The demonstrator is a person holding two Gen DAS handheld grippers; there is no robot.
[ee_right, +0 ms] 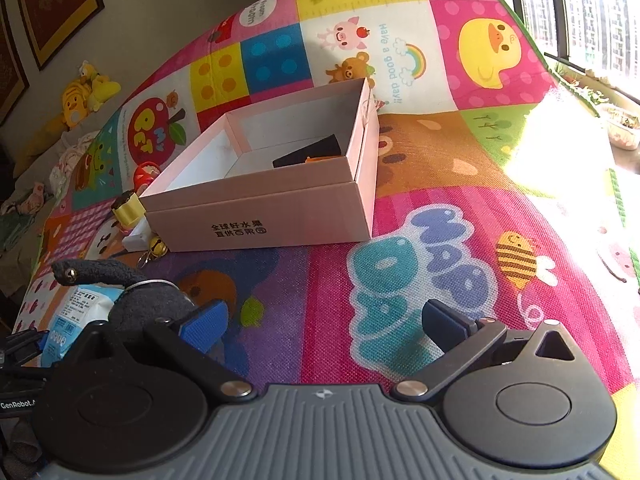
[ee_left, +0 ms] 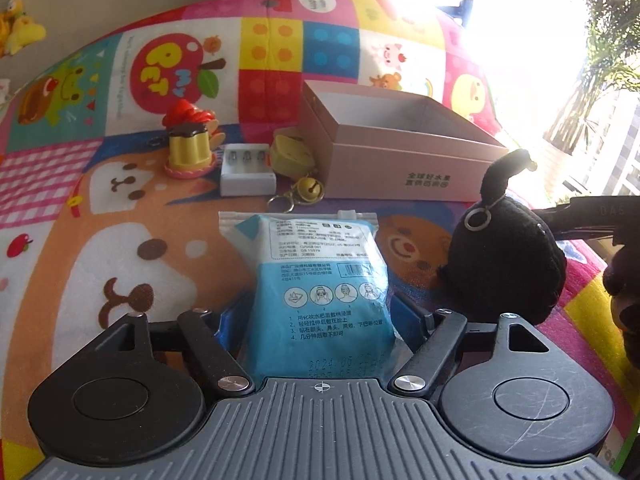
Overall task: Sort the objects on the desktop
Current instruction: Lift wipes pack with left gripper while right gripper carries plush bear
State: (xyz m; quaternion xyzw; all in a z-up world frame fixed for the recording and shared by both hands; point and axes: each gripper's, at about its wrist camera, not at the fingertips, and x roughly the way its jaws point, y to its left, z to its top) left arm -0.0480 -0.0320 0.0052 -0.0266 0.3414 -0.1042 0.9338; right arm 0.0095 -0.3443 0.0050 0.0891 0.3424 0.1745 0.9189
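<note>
The surface is a bright patchwork play mat (ee_left: 120, 200) printed with cartoon animals, an apple, toy-brick squares and, in the right wrist view, a duck, a rainbow and a bee. The pink cardboard box (ee_left: 400, 152) serves as landmark; it stands open on the mat, and the right wrist view shows something dark lying inside it.

Far left of the box, off the mat, yellow plush toys (ee_left: 20, 28) lie against a pale wall; the right wrist view adds framed pictures (ee_right: 56, 4) above them. Left of the box stand a red figurine (ee_left: 190, 114) and a yellow cake-shaped toy (ee_left: 188, 150), then a white battery charger (ee_left: 247, 174), a yellow tag-like piece (ee_left: 290, 156) touching the box's left wall, and a gold bell on a keyring (ee_left: 306, 192) just before that corner.

In front of the box lies a blue-and-white sachet pack (ee_left: 320, 280), reaching between the fingers of the left gripper (ee_left: 320, 316); the blue pads flank it, though whether they press on it cannot be told. Right of the pack, near the box's front, sits a black plush toy (ee_left: 504, 256).

The right gripper (ee_right: 324, 320) hovers over the mat in front of the box, jaws wide apart and empty. Right of the box, bright windows (ee_right: 580, 16) and a palm plant (ee_left: 608, 40) close the room.
</note>
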